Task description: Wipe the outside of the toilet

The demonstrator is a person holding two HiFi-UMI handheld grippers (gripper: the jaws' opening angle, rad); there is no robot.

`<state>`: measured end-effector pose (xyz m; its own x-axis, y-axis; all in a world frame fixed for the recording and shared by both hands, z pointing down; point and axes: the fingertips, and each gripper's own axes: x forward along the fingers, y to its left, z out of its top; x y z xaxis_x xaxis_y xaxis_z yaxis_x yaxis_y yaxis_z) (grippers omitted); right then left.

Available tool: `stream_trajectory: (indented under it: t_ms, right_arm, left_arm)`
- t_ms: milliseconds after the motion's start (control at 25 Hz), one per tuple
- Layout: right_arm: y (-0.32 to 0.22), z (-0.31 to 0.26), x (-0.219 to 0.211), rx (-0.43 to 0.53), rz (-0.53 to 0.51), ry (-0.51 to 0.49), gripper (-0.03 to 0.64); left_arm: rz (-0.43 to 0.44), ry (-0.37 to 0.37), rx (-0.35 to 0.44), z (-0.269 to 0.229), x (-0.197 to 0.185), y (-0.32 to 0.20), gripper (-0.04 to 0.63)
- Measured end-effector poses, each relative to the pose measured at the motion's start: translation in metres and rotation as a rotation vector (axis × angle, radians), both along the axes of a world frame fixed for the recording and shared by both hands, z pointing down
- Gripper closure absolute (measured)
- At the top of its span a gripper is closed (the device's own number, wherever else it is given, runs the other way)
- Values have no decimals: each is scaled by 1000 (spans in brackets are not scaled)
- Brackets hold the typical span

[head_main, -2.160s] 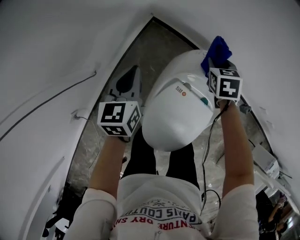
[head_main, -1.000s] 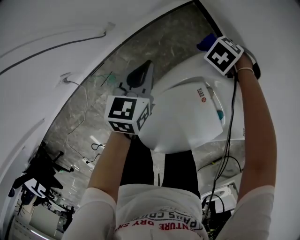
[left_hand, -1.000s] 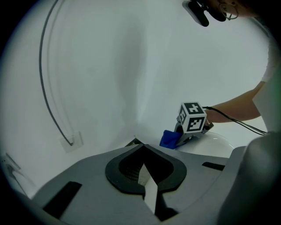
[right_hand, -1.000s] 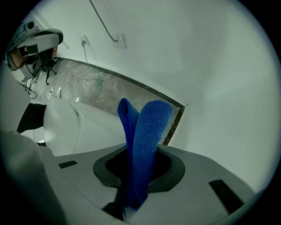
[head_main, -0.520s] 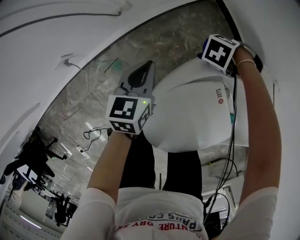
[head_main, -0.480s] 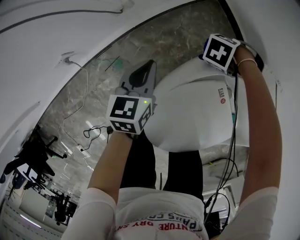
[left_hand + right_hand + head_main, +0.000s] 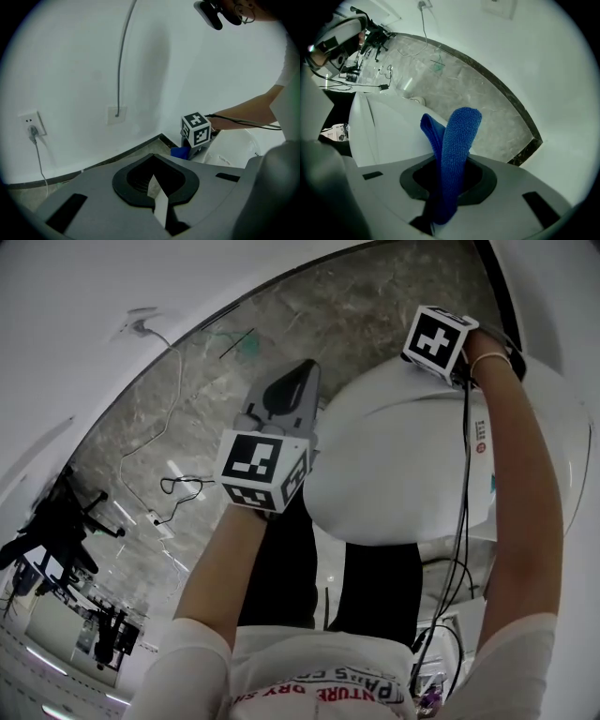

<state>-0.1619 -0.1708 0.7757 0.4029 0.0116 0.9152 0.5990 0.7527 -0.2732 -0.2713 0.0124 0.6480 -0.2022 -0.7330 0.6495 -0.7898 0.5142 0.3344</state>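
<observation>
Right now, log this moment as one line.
right hand-held gripper: shut on cloth, at far side of toilet | left hand-held gripper: shut, empty, beside toilet

marble floor (image 7: 187, 418) | white wall (image 7: 70, 56) | plugged socket (image 7: 30, 123) | cable down wall (image 7: 121, 70) | dark skirting at wall foot (image 7: 525, 150) | loose cables on floor (image 7: 183, 483)

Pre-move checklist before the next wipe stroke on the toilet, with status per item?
1. Blue cloth clamped in the right gripper: ok.
2. Cloth touching the toilet: cannot tell; it sits at the far end near the wall.
3. Toilet lid down: ok.
4. Left gripper empty and held off the toilet's side: ok.
5. Black cable clear of the lid: cannot tell; it runs along the forearm above it.
</observation>
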Motion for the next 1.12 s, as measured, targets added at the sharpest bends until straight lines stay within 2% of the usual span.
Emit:
stream_trajectory:
  t_ms: [400,680,920,1120]
  right_arm:
    - [87,26,-4,-112,-52,74,538]
    - [138,28,-5,-181,-82,115,538]
    - [186,26,-4,-263,-101,105,538]
    - [225,15,0,-311,-184,64,540]
  left_arm:
    - [-80,24,-29,27,6,67,589]
    - [-143,5,-23,27,4,96,589]
    - [-213,-22,-23,28,11,125,589]
    - [-299,-30,-22,21,34,153,589]
